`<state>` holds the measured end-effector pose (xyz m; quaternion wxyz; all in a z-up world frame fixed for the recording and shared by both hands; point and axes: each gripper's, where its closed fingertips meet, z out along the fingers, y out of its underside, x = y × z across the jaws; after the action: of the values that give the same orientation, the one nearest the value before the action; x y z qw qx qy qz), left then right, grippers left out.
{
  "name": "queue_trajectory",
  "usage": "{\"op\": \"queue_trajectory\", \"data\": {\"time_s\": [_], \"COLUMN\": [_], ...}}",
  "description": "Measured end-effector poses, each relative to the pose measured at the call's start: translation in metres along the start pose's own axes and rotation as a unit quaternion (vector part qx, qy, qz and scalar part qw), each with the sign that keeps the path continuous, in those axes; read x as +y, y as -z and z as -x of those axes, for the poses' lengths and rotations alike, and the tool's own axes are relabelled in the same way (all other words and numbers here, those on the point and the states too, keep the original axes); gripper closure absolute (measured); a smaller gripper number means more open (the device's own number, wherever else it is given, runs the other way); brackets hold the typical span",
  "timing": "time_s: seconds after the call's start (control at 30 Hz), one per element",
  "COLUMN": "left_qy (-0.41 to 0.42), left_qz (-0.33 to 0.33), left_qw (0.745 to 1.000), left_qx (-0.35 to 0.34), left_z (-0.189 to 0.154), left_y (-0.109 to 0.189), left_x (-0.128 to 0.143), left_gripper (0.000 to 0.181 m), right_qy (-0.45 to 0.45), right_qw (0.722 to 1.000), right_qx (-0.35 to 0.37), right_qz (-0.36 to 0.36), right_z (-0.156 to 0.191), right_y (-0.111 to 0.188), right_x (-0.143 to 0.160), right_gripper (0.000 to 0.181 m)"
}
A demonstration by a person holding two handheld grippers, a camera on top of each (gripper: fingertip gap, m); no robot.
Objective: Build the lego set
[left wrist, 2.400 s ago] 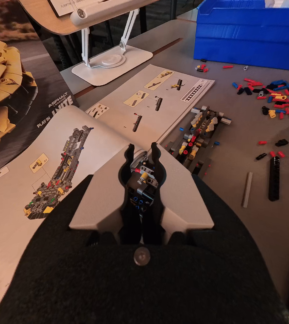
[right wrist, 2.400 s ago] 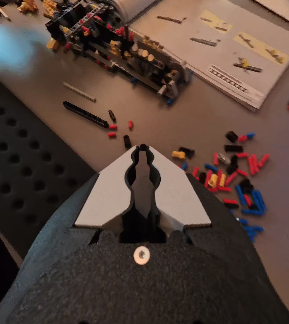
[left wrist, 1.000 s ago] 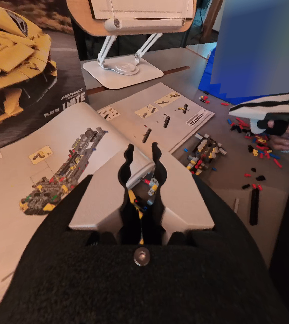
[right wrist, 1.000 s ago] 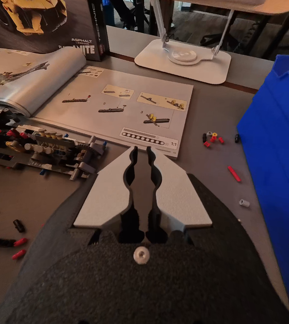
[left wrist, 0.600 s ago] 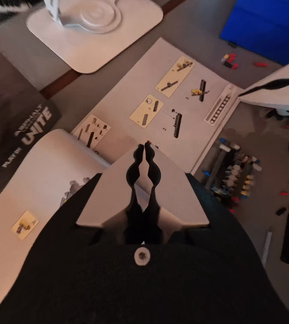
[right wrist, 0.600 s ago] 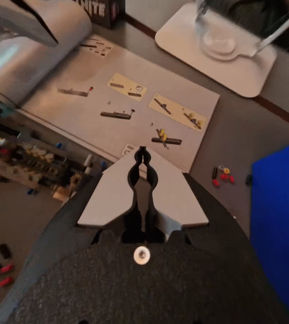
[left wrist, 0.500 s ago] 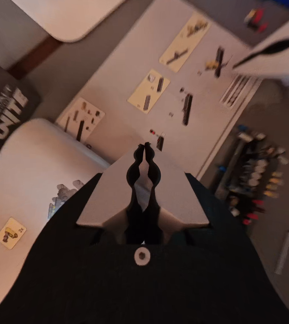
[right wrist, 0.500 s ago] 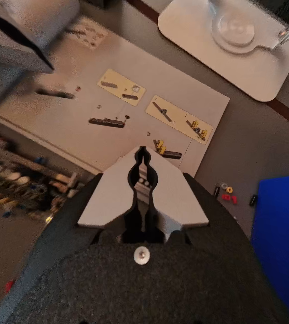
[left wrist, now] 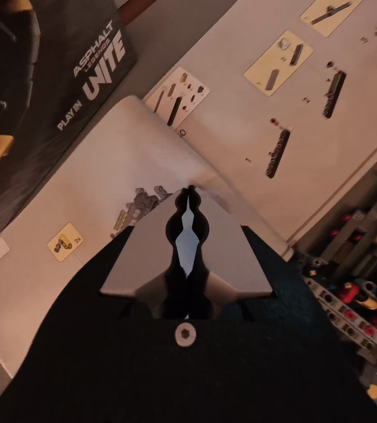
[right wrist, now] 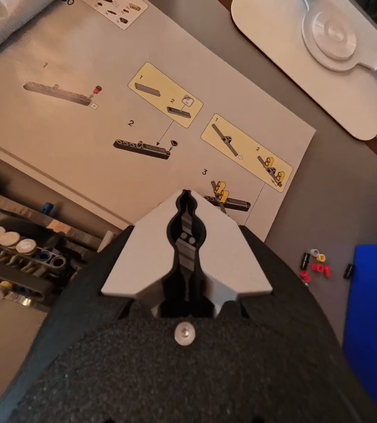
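Left gripper (left wrist: pixel 188 188), tips pressed together and empty, over the open white instruction booklet (left wrist: pixel 118 164). Right gripper (right wrist: pixel 186 191), likewise closed and empty, over its right page. The grey partly built lego chassis (right wrist: pixel 20 258) lies beside the booklet; blue plastic bin (right wrist: pixel 375 320), contents unseen.

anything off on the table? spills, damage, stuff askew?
Nothing damaged or spilled. Only oddity: the instruction booklet doesn't lie flat; its left pages bulge up in a hump beside the spine. A few small red, black and yellow pins lie loose beside the blue bin, apart from the partly built model. Both grippers are shut and empty.
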<state>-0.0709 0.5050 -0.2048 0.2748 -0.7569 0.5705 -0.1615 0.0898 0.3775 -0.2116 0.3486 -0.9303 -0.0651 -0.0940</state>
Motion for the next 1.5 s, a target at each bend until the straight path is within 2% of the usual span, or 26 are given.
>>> {"op": "queue_trajectory", "data": {"time_s": [0.1,0.23,0.47,0.7,0.77,0.8,0.87,0.97,1.03,1.07,1.13,1.2,1.3,1.37,1.4,1.43,1.5], "left_qy": [0.023,-0.001,0.051,0.028,0.014,0.009,0.002,0.035,0.057,0.073,0.112,0.142,0.174,0.166,0.165,0.167,0.153], "left_qz": [0.000,0.008,0.005,0.002,0.026,0.033,0.003,-0.035,-0.032,-0.027,-0.021,-0.014,-0.047,-0.065,-0.071,-0.065,-0.021], "left_qw": [1.000,0.999,0.999,1.000,1.000,0.999,1.000,0.998,0.995,0.993,0.988,0.982,0.970,0.956,0.953,0.956,0.975], "left_qx": [0.000,-0.038,-0.011,0.005,0.003,-0.004,0.004,0.047,0.081,0.084,0.105,0.121,0.162,0.232,0.244,0.231,0.161], "left_z": [0.003,0.007,0.009,0.010,0.014,0.016,0.010,-0.012,-0.028,-0.032,-0.045,-0.059,-0.087,-0.121,-0.131,-0.132,-0.120], "left_y": [-0.004,-0.005,-0.008,-0.004,0.014,0.030,0.074,0.142,0.173,0.183,0.197,0.207,0.228,0.245,0.249,0.249,0.239], "left_x": [0.005,0.007,0.007,0.005,0.010,0.013,0.017,0.046,0.084,0.105,0.147,0.181,0.205,0.212,0.215,0.220,0.239], "left_gripper": [0.181,0.181,0.181,0.181,0.175,0.173,0.162,0.147,0.134,0.133,0.135,0.142,0.141,0.143,0.146,0.141,0.142], "right_qy": [-0.009,-0.012,-0.033,-0.024,-0.010,-0.005,-0.003,-0.060,-0.113,-0.135,-0.156,-0.149,-0.101,-0.094,-0.092,-0.093,-0.101], "right_qw": [1.000,1.000,0.999,0.999,0.999,0.997,0.994,0.984,0.962,0.947,0.924,0.919,0.916,0.919,0.917,0.917,0.916], "right_qx": [-0.001,0.004,-0.004,-0.001,0.041,0.060,0.054,-0.035,-0.125,-0.162,-0.206,-0.212,-0.230,-0.245,-0.256,-0.260,-0.266], "right_qz": [-0.006,-0.015,-0.026,-0.027,-0.022,-0.044,-0.091,-0.162,-0.214,-0.240,-0.282,-0.298,-0.312,-0.295,-0.291,-0.289,-0.283], "right_z": [0.000,-0.002,-0.003,-0.004,-0.015,-0.019,-0.012,0.031,0.070,0.087,0.112,0.126,0.142,0.148,0.151,0.151,0.151], "right_y": [-0.001,-0.003,-0.004,-0.003,0.008,0.021,0.054,0.099,0.124,0.135,0.151,0.156,0.165,0.160,0.159,0.158,0.156], "right_x": [0.000,-0.002,-0.003,-0.003,-0.004,-0.010,-0.020,-0.020,-0.017,-0.016,-0.014,-0.009,-0.011,-0.009,-0.009,-0.009,-0.009], "right_gripper": [0.181,0.181,0.181,0.181,0.181,0.181,0.181,0.178,0.176,0.176,0.175,0.174,0.175,0.174,0.173,0.173,0.173]}}
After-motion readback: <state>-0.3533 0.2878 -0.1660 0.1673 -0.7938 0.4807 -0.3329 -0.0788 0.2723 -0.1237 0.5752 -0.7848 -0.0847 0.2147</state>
